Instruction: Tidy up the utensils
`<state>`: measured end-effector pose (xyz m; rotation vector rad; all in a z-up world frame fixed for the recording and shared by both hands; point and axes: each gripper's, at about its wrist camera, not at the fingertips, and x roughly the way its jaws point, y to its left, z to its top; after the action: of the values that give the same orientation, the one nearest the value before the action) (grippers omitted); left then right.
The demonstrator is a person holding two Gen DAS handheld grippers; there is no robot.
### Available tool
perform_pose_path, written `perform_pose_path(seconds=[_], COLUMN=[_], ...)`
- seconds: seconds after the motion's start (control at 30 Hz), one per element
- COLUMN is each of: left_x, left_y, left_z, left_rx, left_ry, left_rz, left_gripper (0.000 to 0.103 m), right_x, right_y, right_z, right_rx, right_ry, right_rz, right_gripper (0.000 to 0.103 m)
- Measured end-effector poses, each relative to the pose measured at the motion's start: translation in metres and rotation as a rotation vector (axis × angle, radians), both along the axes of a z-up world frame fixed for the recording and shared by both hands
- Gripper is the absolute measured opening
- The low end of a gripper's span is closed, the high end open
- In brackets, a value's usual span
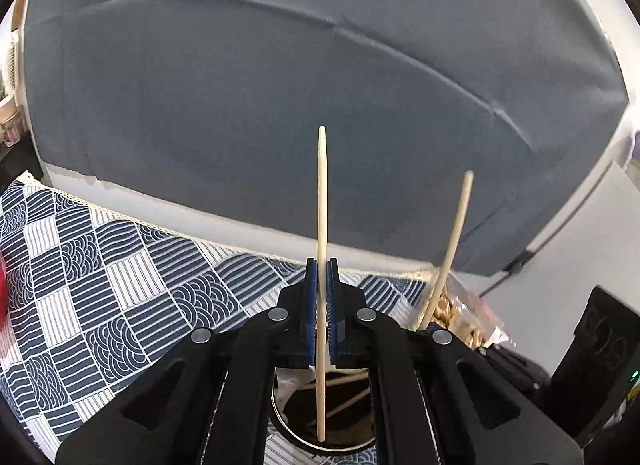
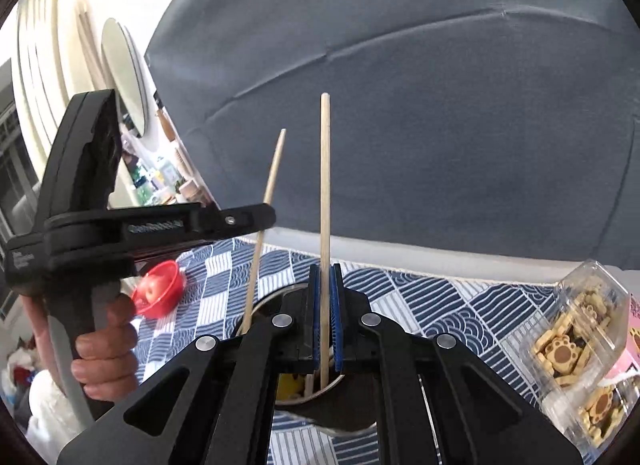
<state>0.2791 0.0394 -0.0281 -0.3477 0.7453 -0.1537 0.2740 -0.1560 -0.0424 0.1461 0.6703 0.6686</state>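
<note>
My left gripper (image 1: 321, 265) is shut on a pale wooden chopstick (image 1: 322, 201) held upright, its lower end inside a round metal cup (image 1: 288, 431) below the jaws. My right gripper (image 2: 325, 271) is shut on a second wooden chopstick (image 2: 325, 169), also upright, with its lower end in the same cup (image 2: 340, 431). The right gripper's chopstick also shows leaning at the right of the left wrist view (image 1: 452, 241). In the right wrist view the left gripper (image 2: 256, 215) and its chopstick (image 2: 269, 193) stand to the left, close beside mine. More sticks lie inside the cup.
A blue and white patterned tablecloth (image 1: 100, 265) covers the table. A grey padded backrest (image 1: 280, 105) rises behind it. A clear box of paw-shaped cookies (image 2: 576, 349) sits at the right. A red bowl (image 2: 160, 289) sits at the left.
</note>
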Motion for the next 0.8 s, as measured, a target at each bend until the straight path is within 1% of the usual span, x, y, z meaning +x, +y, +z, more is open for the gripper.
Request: perform_pose_path(seconds=[0.07,0.13,0.27,0.3,0.33,0.37,0.4,0.47,0.5,0.53,0.57,0.63,0.67,0.7,0.73,0.77,0.8], left_x=[-0.006,-0.013,-0.028,-0.033,-0.037,-0.042,-0.049,-0.059,-0.064,-0.069,-0.074,-0.083,-0.085,-0.09,-0.094,-0.099,-0.104], left_y=[-0.001,-0.002,-0.003,-0.003,-0.002,0.0,0.004,0.011,0.014,0.018,0.021,0.03,0.033,0.039,0.043,0.048,0.051], left_z=[-0.005,-0.006,0.001,0.003,0.004,0.007,0.01,0.014,0.016,0.017,0.018,0.019,0.018,0.018,0.018,0.018,0.018], left_rx=[0.004,0.016,0.051,0.065,0.066,0.068,0.077,0.096,0.108,0.131,0.152,0.16,0.158,0.155,0.154,0.159,0.168], left_ry=[0.002,-0.004,-0.023,-0.025,-0.027,-0.037,-0.049,-0.045,-0.039,-0.033,-0.03,-0.017,-0.009,0.004,0.013,0.026,0.033], left_rz=[-0.005,-0.012,-0.033,-0.035,-0.042,-0.041,-0.035,-0.034,-0.027,-0.01,0.005,0.014,0.018,0.033,0.043,0.049,0.049], left_gripper=[0.005,0.005,0.006,0.016,0.022,0.035,0.043,0.047,0.055,0.059,0.063,0.066,0.073,0.076,0.076,0.077,0.081], right_x=[-0.005,-0.009,-0.015,-0.016,-0.019,-0.022,-0.025,-0.032,-0.036,-0.041,-0.044,-0.052,-0.057,-0.06,-0.064,-0.069,-0.072], right_y=[0.0,-0.003,-0.006,-0.006,-0.007,-0.009,-0.01,-0.012,-0.013,-0.016,-0.017,-0.02,-0.021,-0.022,-0.023,-0.024,-0.024], right_z=[0.0,0.001,0.006,0.007,0.009,0.011,0.013,0.018,0.02,0.022,0.024,0.026,0.027,0.027,0.027,0.028,0.027], right_rx=[-0.023,-0.024,-0.028,-0.036,-0.05,-0.063,-0.077,-0.1,-0.11,-0.115,-0.114,-0.116,-0.119,-0.123,-0.128,-0.132,-0.136], right_ry=[-0.008,-0.004,-0.017,-0.025,-0.035,-0.041,-0.047,-0.061,-0.066,-0.068,-0.069,-0.069,-0.066,-0.065,-0.067,-0.068,-0.068], right_rz=[0.005,0.011,0.014,0.012,0.008,0.004,0.002,0.003,0.001,-0.004,-0.006,-0.007,-0.01,-0.016,-0.025,-0.031,-0.032], right_gripper=[0.005,0.005,0.007,0.008,0.009,0.009,0.009,0.01,0.015,0.025,0.029,0.04,0.043,0.052,0.06,0.066,0.074])
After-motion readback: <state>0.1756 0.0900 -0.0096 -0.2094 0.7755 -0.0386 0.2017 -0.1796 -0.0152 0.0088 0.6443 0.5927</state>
